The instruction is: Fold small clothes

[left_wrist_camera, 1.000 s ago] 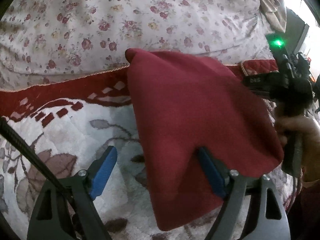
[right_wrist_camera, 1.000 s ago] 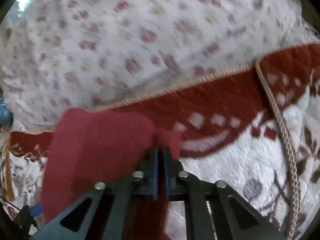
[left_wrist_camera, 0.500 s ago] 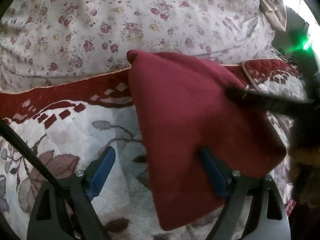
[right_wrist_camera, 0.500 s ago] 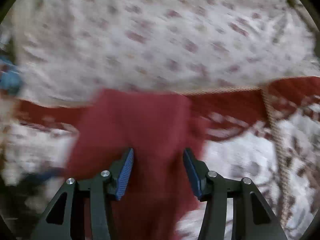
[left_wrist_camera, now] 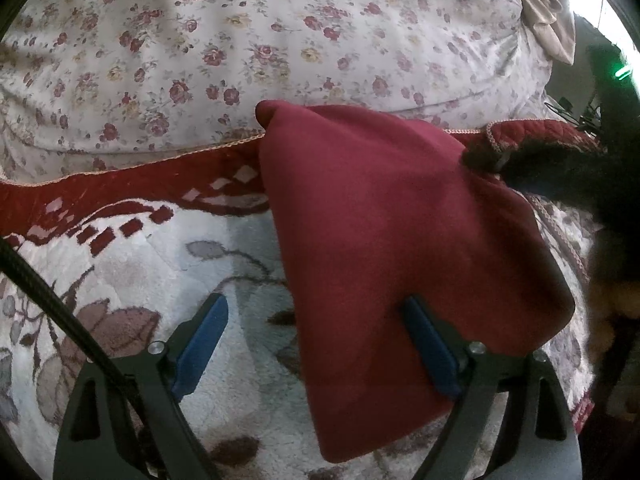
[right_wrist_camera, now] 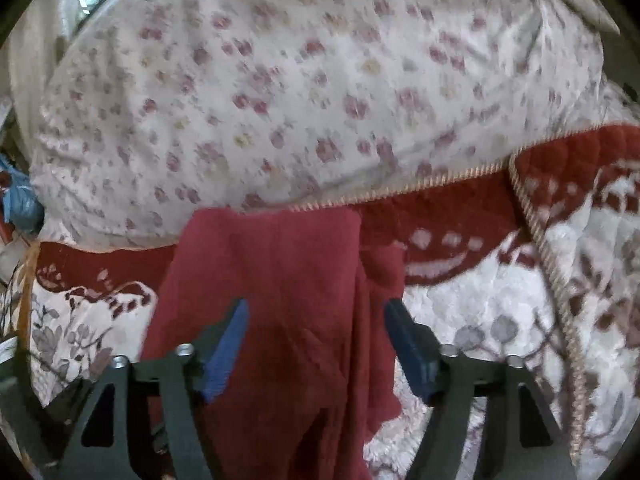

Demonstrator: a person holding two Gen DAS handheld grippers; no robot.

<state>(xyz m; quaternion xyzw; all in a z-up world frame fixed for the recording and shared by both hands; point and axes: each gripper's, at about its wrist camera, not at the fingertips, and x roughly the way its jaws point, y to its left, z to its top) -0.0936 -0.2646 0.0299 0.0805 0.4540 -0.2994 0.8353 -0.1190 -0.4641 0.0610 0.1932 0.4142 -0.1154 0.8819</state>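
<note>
**Right tool lets go of the red cloth**

The right tool (right_wrist_camera: 316,344), clamped on the cloth a second ago, is now opening; the red cloth (right_wrist_camera: 276,312) lies slack between its pads, untouched. The left tool (left_wrist_camera: 316,344) stands wide, its right pad under the cloth's near edge, gripping nothing. The cloth rests folded on the bed (left_wrist_camera: 132,264), its far tip reaching the blanket's red border by the floral quilt (left_wrist_camera: 240,40). A fold looks just laid down; smoothing or another fold likely follows. The left view shows a flat, tidy wedge; the right view shows loose layers along the cloth's right edge.
</note>
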